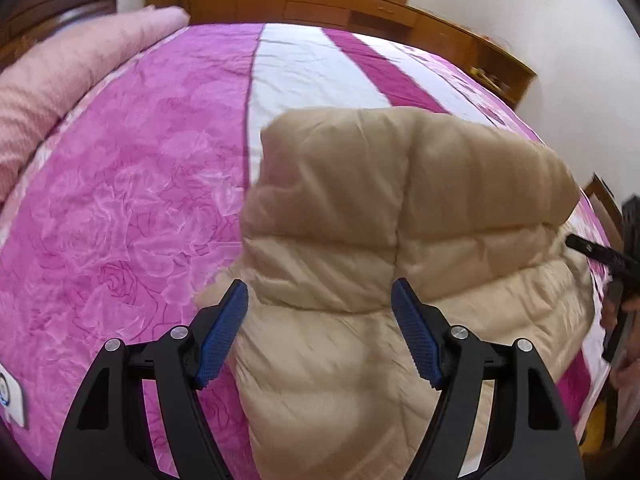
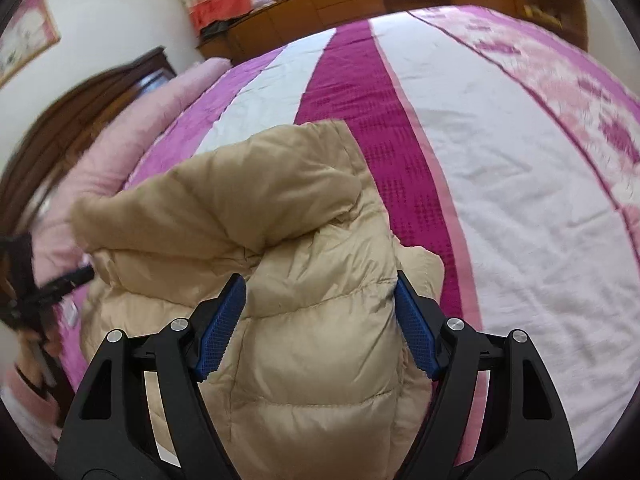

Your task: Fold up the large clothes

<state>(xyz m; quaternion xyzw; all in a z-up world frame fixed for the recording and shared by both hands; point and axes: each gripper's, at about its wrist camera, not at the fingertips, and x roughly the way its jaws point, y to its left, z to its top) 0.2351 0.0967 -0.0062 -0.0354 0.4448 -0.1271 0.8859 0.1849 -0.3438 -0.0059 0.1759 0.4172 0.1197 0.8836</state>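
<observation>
A beige quilted down jacket (image 1: 380,216) lies bunched and partly folded on the pink and white bedspread (image 1: 120,184). It also shows in the right wrist view (image 2: 280,240). My left gripper (image 1: 320,328) is open, its blue pads on either side of a puffy fold of the jacket, not closed on it. My right gripper (image 2: 320,324) is open too, with the jacket's padded panel between its pads. The other gripper shows at the right edge of the left wrist view (image 1: 600,256) and at the left edge of the right wrist view (image 2: 52,284).
A rolled pink quilt (image 1: 60,100) lies along the bed's left side by a dark wooden headboard (image 2: 80,108). A long wooden cabinet (image 1: 340,4) runs behind the bed's far edge. White and magenta stripes (image 2: 460,140) of bedspread stretch beyond the jacket.
</observation>
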